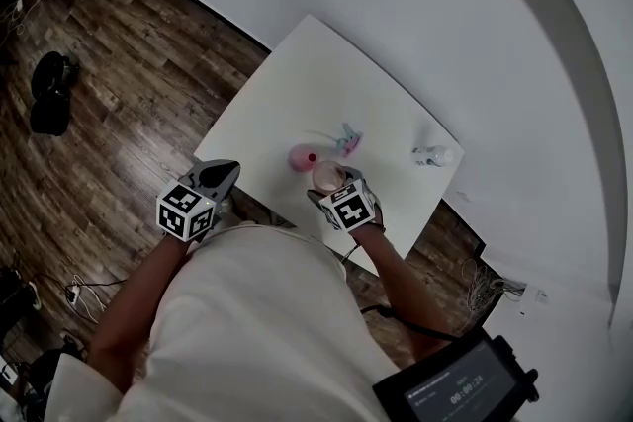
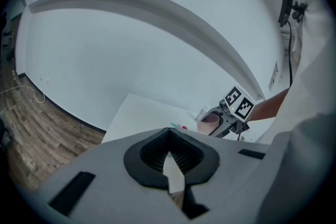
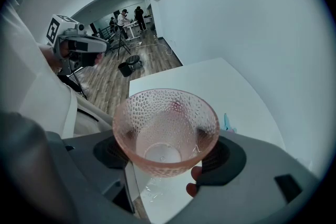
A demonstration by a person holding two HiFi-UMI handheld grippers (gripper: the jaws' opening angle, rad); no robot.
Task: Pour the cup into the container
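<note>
A pink dimpled glass cup (image 3: 166, 128) sits between the jaws of my right gripper (image 3: 165, 148), which is shut on it; I see nothing inside the cup in the right gripper view. In the head view the cup (image 1: 325, 176) hangs just beside a small pink container (image 1: 300, 158) on the white table (image 1: 297, 84), with the right gripper (image 1: 332, 183) tilted steeply down. My left gripper (image 1: 226, 171) is shut on nothing at the table's near left edge. The left gripper view shows the shut left gripper (image 2: 169, 139) and the cup (image 2: 208, 122) farther off.
A small blue and pink item (image 1: 348, 139) lies just behind the container. A clear bottle (image 1: 433, 155) lies on its side near the table's right edge. A black bag (image 1: 49, 92) is on the wooden floor at the left. A white wall runs behind the table.
</note>
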